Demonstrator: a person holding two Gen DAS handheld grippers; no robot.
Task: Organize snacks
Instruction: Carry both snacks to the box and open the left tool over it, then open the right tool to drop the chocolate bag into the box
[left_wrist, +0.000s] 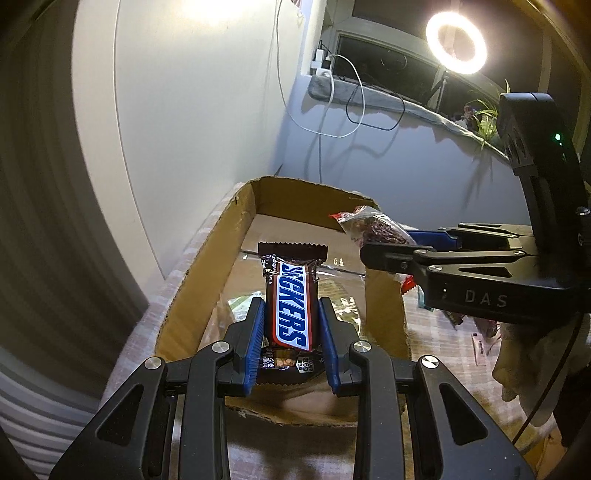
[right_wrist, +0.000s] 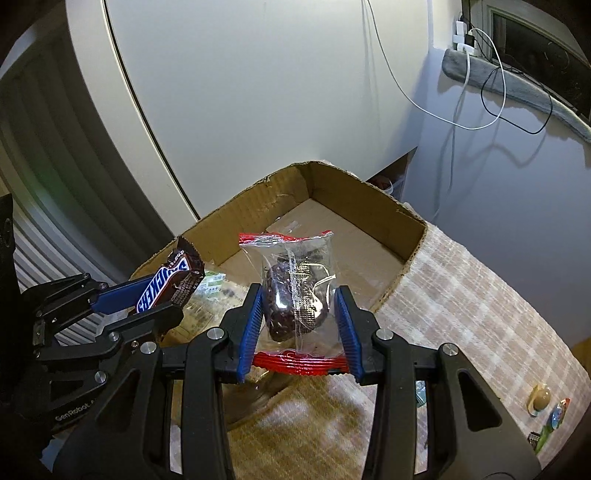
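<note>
You are looking through two fisheye lenses, so straight wall edges bow and the corners fall into dark vignette. In the left view a ring light (left_wrist: 456, 42) glows white at upper right, blown out, with a second bright patch of glare high on the wall (left_wrist: 207, 11). Dangling cables (left_wrist: 332, 107) throw soft double shadows on that wall. The right view is evenly lit and a little dim. Both are sharp at centre; the checked cloth (right_wrist: 461, 295) near the bottom of the right view smears slightly. Clear wrapping glints.
</note>
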